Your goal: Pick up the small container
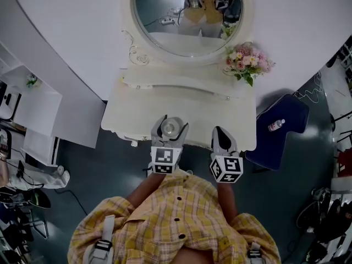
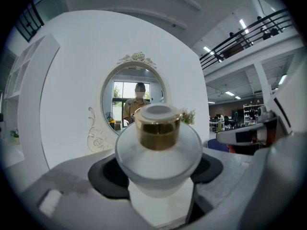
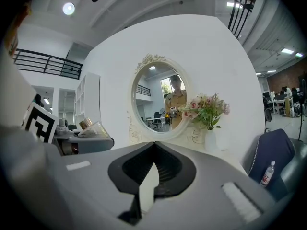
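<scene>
The small container [image 1: 169, 127] is a frosted jar with a gold cap [image 2: 157, 128], just above the front edge of the white dressing table [image 1: 181, 106]. My left gripper [image 1: 170, 132] is shut on it, and its jaws clasp the jar's round body [image 2: 158, 159] on both sides. I cannot tell whether the jar rests on the table. My right gripper [image 1: 219, 133] hovers at the table's front edge a little to the right, shut with nothing between its jaws [image 3: 152, 152].
An oval mirror [image 1: 190, 15] stands at the back of the table, with a vase of pink flowers [image 1: 247, 59] to its right. A dark blue chair [image 1: 283, 142] carrying a small bottle [image 1: 276, 125] is right of the table. White shelving [image 1: 33, 103] is on the left.
</scene>
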### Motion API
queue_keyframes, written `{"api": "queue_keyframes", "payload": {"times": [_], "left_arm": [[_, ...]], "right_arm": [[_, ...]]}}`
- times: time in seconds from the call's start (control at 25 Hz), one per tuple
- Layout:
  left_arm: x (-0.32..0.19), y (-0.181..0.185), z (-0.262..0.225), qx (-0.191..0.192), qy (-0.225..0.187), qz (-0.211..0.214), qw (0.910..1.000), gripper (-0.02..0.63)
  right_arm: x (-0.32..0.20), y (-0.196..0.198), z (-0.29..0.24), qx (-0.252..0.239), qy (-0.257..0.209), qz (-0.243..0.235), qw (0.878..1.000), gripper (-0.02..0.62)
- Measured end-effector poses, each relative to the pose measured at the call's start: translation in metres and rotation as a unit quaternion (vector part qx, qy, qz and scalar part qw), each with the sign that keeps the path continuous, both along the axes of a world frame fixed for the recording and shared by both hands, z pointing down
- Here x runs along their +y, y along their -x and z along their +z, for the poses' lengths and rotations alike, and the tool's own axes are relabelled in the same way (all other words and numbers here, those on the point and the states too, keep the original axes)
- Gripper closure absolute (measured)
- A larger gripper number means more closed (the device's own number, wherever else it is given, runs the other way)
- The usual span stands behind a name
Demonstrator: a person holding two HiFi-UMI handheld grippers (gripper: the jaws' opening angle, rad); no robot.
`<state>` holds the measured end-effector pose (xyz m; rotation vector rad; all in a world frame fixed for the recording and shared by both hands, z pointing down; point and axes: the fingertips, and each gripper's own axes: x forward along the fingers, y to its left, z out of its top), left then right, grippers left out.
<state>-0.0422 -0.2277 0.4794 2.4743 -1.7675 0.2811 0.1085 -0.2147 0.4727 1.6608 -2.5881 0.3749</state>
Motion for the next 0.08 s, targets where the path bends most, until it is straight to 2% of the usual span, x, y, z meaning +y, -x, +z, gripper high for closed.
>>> {"api": "queue_keyframes", "payload": {"times": [0.08], "left_arm": [[0.0004, 0.0002, 0.0002, 0.000, 0.001, 0.000, 1.0000, 0.259]], "right_arm": [[0.0000, 0.0011, 0.0000, 0.000, 0.000, -0.001, 1.000, 0.598]]}}
